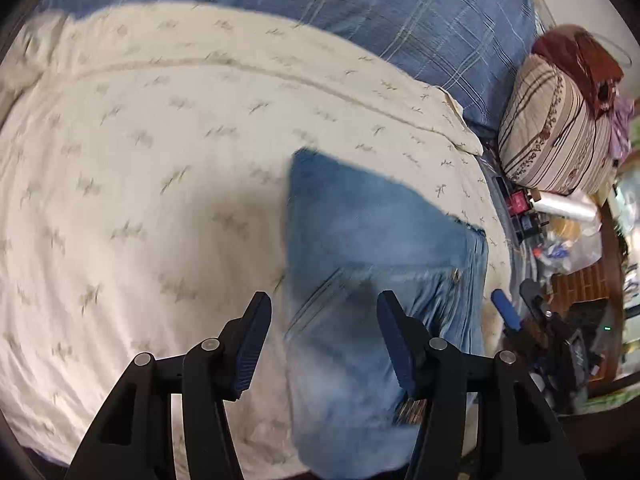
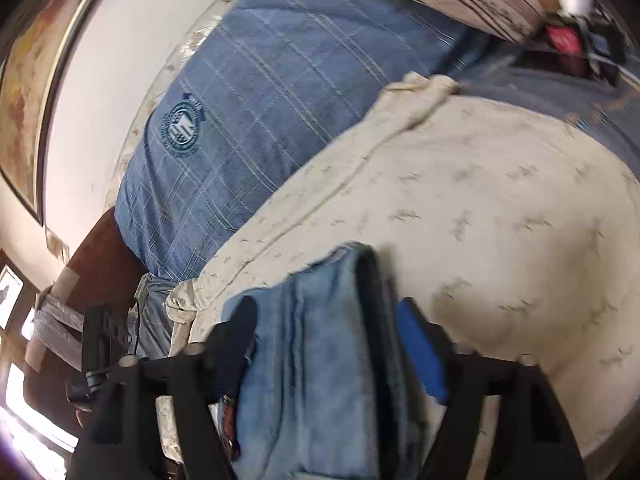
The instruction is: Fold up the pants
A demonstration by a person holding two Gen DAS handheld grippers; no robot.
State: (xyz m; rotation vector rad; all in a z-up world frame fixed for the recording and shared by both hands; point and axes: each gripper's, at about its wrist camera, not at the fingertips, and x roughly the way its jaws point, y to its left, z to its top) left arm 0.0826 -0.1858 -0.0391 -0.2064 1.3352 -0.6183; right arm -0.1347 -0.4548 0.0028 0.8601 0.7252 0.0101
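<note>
A bed (image 1: 100, 200) fills most of both views, covered by a cream sheet (image 1: 160, 140) printed with small grey sprigs, and it lies under and ahead of both claws. Beyond the sheet, farther from the claws, a blue checked blanket (image 1: 360, 12) runs along the wall; the right wrist view shows a round emblem (image 2: 182, 130) stitched on it. To the right of the left claw, past the bed's edge, a striped pillow (image 1: 560, 136) sits among clutter that is too blurred to name. The pants (image 1: 360, 240), blue jeans folded into a thick stack, lie on the sheet just ahead of the left claw and toward its right finger. The left claw (image 1: 324, 312) hangs above them with its jaws apart and nothing pressed between the pads; the denim's left edge falls in the gap below. In the right wrist view the folded pants (image 2: 320, 340) show as layered edges running between the fingers of the right claw (image 2: 328, 316). Its jaws stand wide, and the blue pad (image 2: 420, 352) on the right finger appears clear of the cloth, though motion blur softens the view.
</note>
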